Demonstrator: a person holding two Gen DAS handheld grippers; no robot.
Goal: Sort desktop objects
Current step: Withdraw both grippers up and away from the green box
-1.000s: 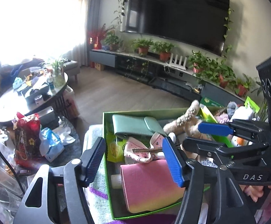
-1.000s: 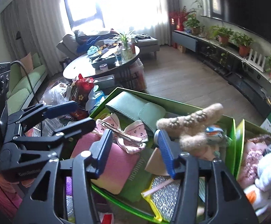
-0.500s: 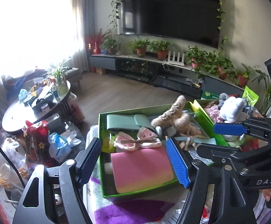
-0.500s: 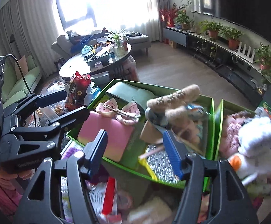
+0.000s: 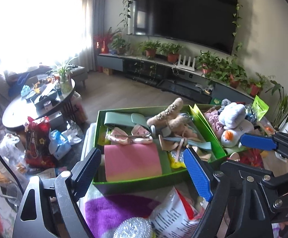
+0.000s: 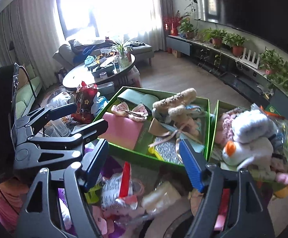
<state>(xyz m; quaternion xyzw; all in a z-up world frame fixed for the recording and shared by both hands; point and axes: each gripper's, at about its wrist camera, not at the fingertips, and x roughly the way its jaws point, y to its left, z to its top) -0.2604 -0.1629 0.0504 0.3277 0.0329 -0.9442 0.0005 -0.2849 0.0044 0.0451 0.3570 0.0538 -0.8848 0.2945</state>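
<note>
Now both grippers — left gripper, right gripper — hover with fingers apart, empty; green box holds a pink pad, and at 3 o'clock a second box holds a plush bird.

Two wrist views, side by side over the desk

We look forward and down along each tool, close above the clutter; both share the green box, and beyond it the TV wall.

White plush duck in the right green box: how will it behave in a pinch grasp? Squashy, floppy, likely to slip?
The white plush duck looks fluffy and rounded, so it will probably compress and feel light. It lies piled on other soft items in the right green box, so neighbours may shift or snag. The fuzzy surface probably grips the fingertips well.
</note>
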